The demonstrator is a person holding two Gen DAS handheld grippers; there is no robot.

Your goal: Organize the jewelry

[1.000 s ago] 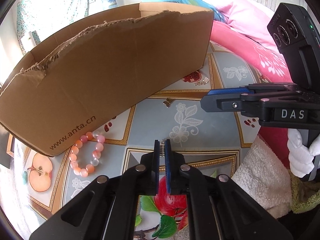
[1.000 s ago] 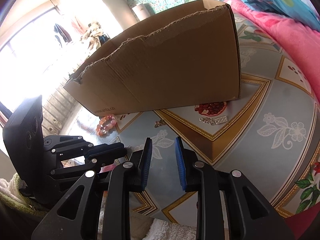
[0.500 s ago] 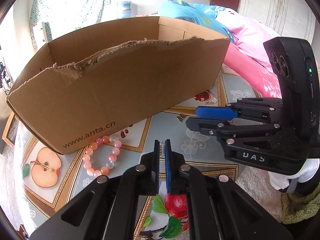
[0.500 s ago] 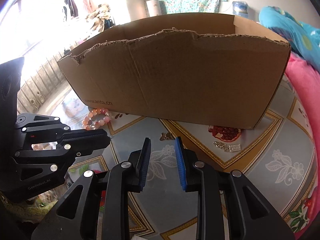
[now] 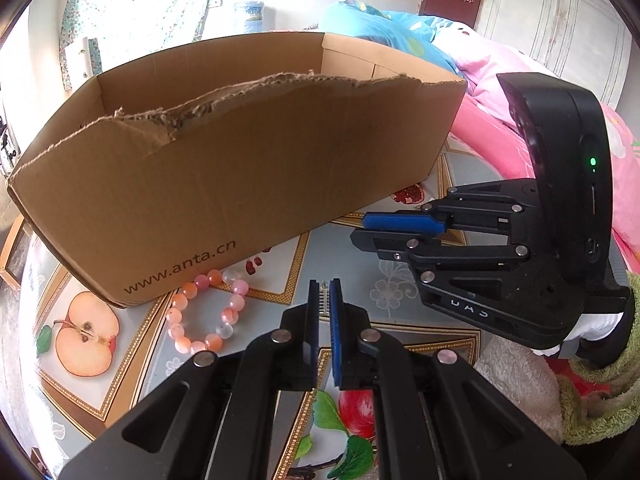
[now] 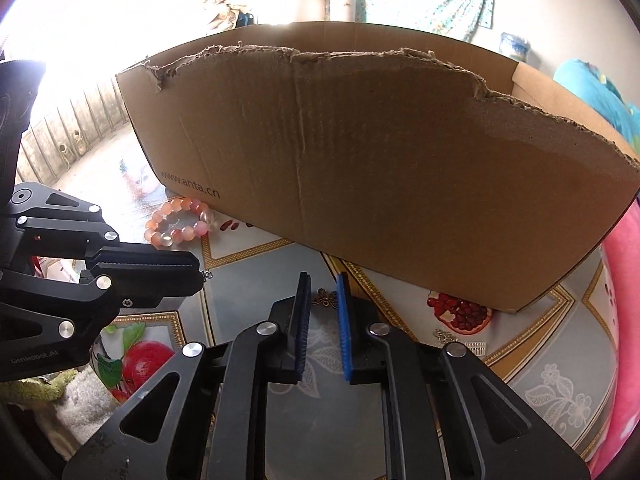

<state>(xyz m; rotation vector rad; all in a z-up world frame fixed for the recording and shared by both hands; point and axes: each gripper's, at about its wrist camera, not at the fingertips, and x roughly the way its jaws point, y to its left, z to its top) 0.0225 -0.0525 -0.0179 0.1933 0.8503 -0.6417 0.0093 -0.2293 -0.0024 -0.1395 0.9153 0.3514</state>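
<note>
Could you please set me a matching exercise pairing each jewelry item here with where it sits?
Items:
1. bead bracelet
2. butterfly charm
3. small silver piece
4. silver chain

Places:
A. pinched in the shut left claw
B. on the table beside the pomegranate print
C. on the table by the printed corner of the cardboard box
D. on the table, seen between the fingers of the open right claw

Pairs: 1-C, 2-D, 3-A, 4-B
</note>
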